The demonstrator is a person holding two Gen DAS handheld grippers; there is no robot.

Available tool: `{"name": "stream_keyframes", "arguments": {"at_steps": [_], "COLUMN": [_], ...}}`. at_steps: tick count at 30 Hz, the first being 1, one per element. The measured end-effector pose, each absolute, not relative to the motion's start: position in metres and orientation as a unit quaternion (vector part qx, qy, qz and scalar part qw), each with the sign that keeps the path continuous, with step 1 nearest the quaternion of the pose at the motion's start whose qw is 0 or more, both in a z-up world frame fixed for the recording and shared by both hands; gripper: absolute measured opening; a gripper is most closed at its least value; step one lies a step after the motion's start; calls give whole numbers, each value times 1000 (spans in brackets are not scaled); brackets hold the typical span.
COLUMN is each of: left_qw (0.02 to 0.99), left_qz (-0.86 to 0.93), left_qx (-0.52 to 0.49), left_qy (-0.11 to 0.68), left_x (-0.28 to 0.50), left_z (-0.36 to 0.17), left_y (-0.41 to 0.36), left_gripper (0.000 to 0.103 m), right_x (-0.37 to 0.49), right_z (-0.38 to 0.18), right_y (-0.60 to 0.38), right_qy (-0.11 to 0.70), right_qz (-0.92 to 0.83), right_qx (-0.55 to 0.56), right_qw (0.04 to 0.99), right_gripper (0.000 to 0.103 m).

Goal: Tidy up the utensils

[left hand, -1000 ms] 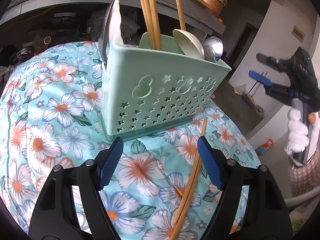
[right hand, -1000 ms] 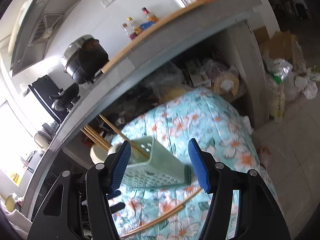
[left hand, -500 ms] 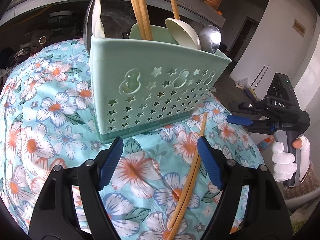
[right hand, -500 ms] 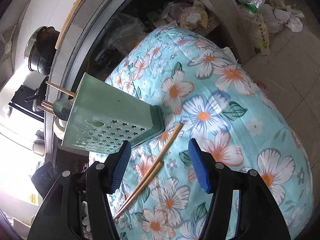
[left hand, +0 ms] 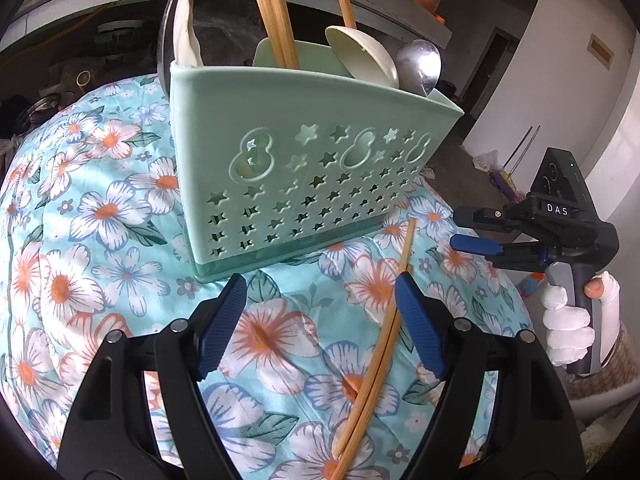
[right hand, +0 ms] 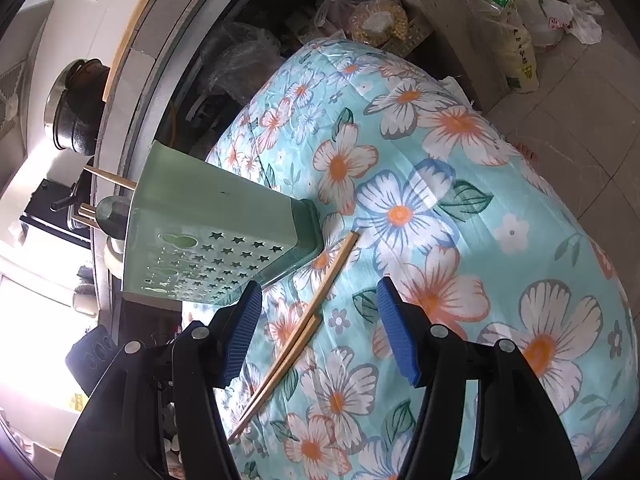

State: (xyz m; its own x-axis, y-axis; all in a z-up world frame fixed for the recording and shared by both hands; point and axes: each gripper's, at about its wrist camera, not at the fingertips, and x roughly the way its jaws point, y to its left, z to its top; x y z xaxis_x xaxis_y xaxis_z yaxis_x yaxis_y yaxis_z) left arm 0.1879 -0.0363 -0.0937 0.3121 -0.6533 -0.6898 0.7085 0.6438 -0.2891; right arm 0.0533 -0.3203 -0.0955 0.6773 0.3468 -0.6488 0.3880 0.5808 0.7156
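In the left wrist view, a mint-green utensil holder [left hand: 304, 152] is seen standing upright on a flowered cloth [left hand: 100, 240], its front wall pierced with stars and gourd shapes. Several wooden chopsticks [left hand: 276, 12], a white ladle [left hand: 362, 58], a steel spoon [left hand: 420, 66] and a further spoon at the holder's left end [left hand: 180, 28] are already stood in it, so most of the sorting is judged done. One loose pair of chopsticks [left hand: 384, 332] is left lying flat on the cloth, running from just beside the holder's right front corner toward the camera; the sticks are thin, pale brown, close together and nearly parallel. The left gripper [left hand: 322, 324] is held in front of the holder with its blue pads apart and nothing between them but cloth, the loose pair passing just inside the right pad. To the right of the holder, the right gripper [left hand: 476, 228] is seen in a white-gloved hand [left hand: 568, 328], its fingers parted. In the right wrist view, the holder [right hand: 208, 232] appears tilted by the camera's roll, and the loose pair [right hand: 300, 328] is seen starting beside its base and passing between the pads of the right gripper [right hand: 320, 332], which stand apart and clamp nothing. What is left, as judged, is to grip this pair and stand it in the holder.
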Motion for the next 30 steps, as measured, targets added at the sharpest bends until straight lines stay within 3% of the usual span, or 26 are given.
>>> {"name": "stream_keyframes", "arguments": {"at_steps": [30], "left_qw": [802], "left_qz": [-432], "left_qx": [40], "left_qy": [410], "left_x": [185], "left_z": [-100], "left_y": [-41], "left_gripper": [73], "right_x": [58], "right_z": [-103], "right_y": [-316], "right_qy": [413], "right_qz": [-11], "right_qx": [464], "right_qw": [784], "right_gripper": [59]}}
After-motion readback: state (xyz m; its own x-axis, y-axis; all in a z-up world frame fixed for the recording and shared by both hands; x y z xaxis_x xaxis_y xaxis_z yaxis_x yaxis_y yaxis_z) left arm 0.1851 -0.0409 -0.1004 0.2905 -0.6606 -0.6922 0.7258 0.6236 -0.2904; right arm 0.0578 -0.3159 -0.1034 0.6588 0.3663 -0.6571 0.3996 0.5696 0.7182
